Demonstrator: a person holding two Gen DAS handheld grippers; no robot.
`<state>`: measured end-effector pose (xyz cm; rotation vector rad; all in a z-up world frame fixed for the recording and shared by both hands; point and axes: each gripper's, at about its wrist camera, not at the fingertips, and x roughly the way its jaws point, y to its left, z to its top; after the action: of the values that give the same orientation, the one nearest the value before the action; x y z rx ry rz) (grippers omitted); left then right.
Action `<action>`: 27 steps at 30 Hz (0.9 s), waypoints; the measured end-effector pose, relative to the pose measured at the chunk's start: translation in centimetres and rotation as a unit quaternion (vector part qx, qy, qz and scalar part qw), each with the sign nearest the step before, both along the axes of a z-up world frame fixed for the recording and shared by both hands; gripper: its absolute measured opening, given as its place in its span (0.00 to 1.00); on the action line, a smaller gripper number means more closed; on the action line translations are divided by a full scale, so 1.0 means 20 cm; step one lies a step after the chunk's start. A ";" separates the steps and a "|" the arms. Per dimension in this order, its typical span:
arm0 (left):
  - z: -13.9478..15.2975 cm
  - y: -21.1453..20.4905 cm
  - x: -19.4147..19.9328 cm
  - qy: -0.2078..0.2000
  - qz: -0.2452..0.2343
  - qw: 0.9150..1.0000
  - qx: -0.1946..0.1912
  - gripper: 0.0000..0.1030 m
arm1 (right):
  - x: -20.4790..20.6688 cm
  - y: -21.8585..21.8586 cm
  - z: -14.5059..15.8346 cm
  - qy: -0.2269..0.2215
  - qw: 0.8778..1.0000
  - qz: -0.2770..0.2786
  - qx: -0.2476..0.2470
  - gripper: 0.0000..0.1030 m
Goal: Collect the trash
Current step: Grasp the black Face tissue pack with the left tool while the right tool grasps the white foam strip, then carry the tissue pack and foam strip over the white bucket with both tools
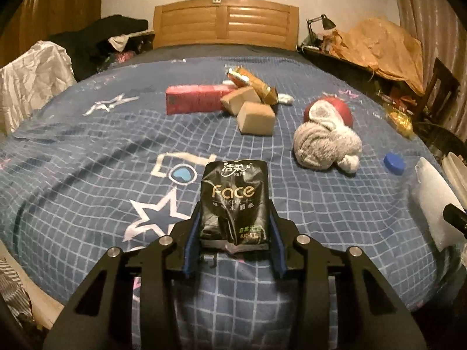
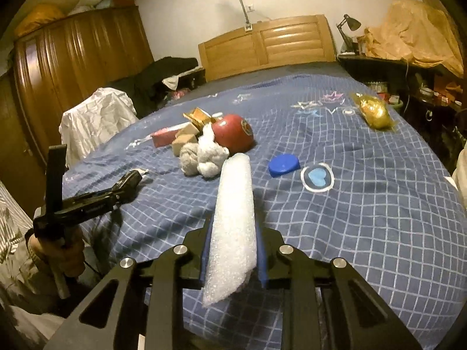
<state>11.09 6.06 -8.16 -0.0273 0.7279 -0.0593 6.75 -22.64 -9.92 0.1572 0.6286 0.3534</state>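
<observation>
Blue checked bedding (image 1: 87, 175) covers the bed, the largest thing we see, running back to a wooden headboard (image 1: 226, 24). Along one side stands a brown wardrobe (image 2: 76, 58); on the other a cluttered table (image 2: 408, 70) carries crumpled orange-brown paper (image 2: 420, 38) and a black lamp (image 2: 348, 26).

Mid-bed we see a loose pile: a red carton (image 1: 195, 99), two tan blocks (image 1: 255, 116) in front of it, and a gold-and-orange wrapper (image 1: 256, 83) lying over them. Near these a red ball (image 2: 233, 135) sits with a grey-and-white bundle of socks (image 2: 202, 156) touching its front. A gold foil wrapper (image 2: 375, 110) lies well apart, toward the table side. A blue cap (image 2: 283, 164) rests flat on the cover, just beside a printed blue heart.

Our right tongs (image 2: 233, 250) are clamped on a long white foam strip (image 2: 233, 218), which stands out forward and upward from the blue pads above the bedding. Our left tongs (image 1: 235, 233) are clamped on a black tissue packet (image 1: 235, 201) marked "Face", held upright over the near edge of the bed. In the right wrist view a hand (image 2: 62, 250) grips the left tool's handle.
</observation>
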 end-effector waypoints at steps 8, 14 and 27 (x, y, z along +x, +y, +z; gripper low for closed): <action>0.12 -0.03 -0.08 -0.040 0.013 0.999 0.002 0.38 | -0.07 0.05 0.06 -0.023 0.999 0.001 -0.022 0.26; 0.14 -0.07 -0.11 -0.042 0.010 0.999 0.008 0.38 | -0.12 0.07 0.08 -0.033 0.999 0.002 -0.032 0.26; 0.17 -0.15 -0.14 -0.033 0.018 0.998 0.041 0.38 | -0.22 0.05 0.15 -0.059 0.998 -0.011 -0.038 0.26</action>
<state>8.34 2.96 -4.71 0.0399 0.6638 0.0048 2.35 -21.66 -6.82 0.0706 0.5229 0.3152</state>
